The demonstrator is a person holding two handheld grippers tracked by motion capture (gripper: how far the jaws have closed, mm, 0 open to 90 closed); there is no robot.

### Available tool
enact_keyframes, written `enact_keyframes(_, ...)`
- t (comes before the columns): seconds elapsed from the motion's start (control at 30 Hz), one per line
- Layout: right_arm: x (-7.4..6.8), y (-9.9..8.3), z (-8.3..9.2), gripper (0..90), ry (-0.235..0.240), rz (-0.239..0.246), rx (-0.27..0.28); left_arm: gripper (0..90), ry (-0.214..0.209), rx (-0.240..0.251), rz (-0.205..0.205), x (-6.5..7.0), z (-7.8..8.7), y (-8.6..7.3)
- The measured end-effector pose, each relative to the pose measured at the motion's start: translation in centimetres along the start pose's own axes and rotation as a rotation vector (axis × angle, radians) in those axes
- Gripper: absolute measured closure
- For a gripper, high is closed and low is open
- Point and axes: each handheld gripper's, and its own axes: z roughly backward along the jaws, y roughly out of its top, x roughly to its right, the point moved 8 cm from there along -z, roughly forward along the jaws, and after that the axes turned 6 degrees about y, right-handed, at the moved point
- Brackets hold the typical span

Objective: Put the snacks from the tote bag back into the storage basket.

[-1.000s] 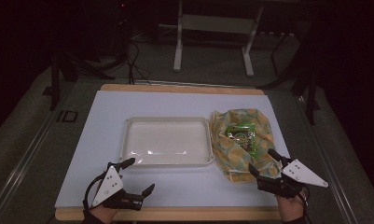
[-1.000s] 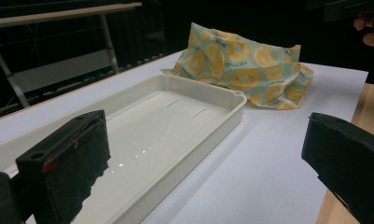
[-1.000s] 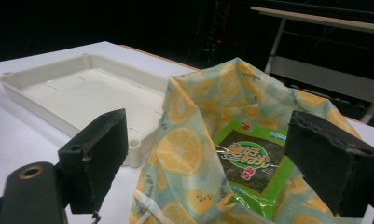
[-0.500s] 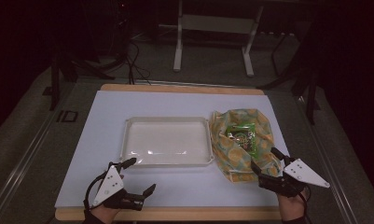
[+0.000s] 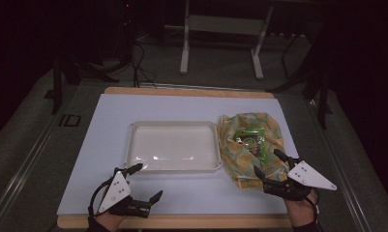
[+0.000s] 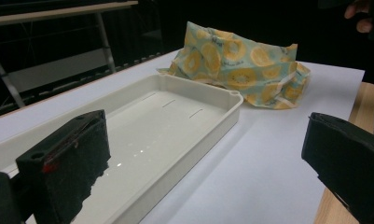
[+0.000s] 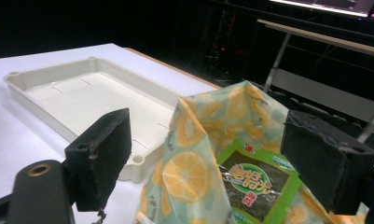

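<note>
We hover right gripper (image 5: 268, 163), jaws spread, at cloth (image 5: 249, 145); packet (image 5: 250, 140) ungrasped. Left gripper (image 5: 144, 182) spread, idle. Tray (image 5: 172, 165) empty.

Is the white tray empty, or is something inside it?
Empty. The white tray shows only its bare floor; the green packet lies on the lemon-print cloth beside it.

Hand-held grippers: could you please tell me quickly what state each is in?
Left hand-held gripper: open, holding nothing.
Right hand-held gripper: open, at the orange-print cloth, not gripping.
</note>
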Motion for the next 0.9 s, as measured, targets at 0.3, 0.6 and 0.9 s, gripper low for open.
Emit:
enact_keyframes(0.3,0.9,2.1,0.2,19.2,-0.017,0.0,0.019,1.5,0.001,-0.001,0.002,0.0,0.0,-0.1)
enact_keyframes(0.6,2.2,3.6,0.0,17.2,-0.028,0.0,0.001,1.5,-0.001,-0.006,0.0,0.0,-0.1,-0.2)
enact_keyframes(0.9,3.8,4.9,-1.0,13.3,-0.038,0.013,-0.028,1.5,-0.003,-0.014,-0.005,0.0,-0.1,-0.3)
